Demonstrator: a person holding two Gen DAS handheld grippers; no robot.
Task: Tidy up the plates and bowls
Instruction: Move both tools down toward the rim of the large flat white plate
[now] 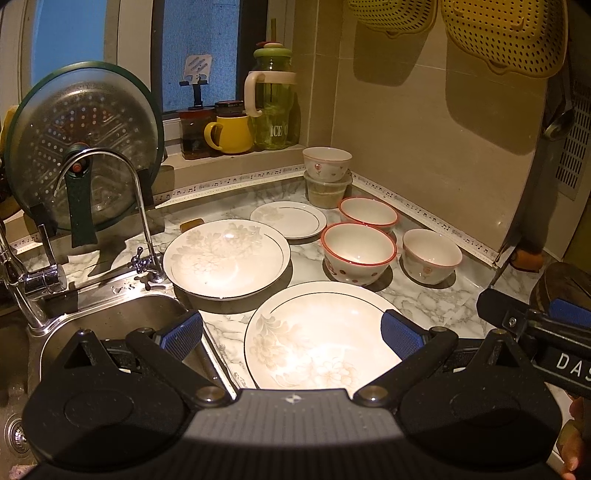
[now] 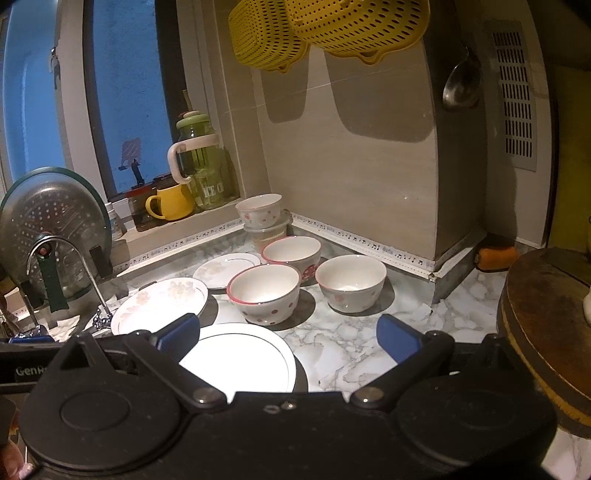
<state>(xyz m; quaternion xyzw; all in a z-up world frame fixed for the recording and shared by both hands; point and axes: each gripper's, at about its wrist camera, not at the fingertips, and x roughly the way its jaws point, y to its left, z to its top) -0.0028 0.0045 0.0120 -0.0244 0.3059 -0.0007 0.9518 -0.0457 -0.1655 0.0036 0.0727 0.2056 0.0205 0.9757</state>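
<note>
Both your left gripper [image 1: 291,326] and right gripper [image 2: 288,334] are wide open and hold nothing. The near plate [image 1: 317,332] lies on the counter [image 1: 424,299] below the left one. Come down slowly and take its rim, away from the red-rimmed bowl [image 1: 357,251].

A glass pot lid [image 1: 83,147] is propped upright behind a curved chrome faucet [image 1: 110,177] at the steel sink [image 1: 122,314]. On the window ledge, a yellow mug [image 1: 231,133] is flanked by a dark jar [image 1: 192,134] and a green-lidded glass jug [image 1: 273,107]. Two yellow colanders [image 2: 325,29] and a metal ladle [image 2: 461,83] are hung on the wall, and a round wooden chopping board [image 2: 546,325] is seen on the marbled countertop [image 2: 369,350]
</note>
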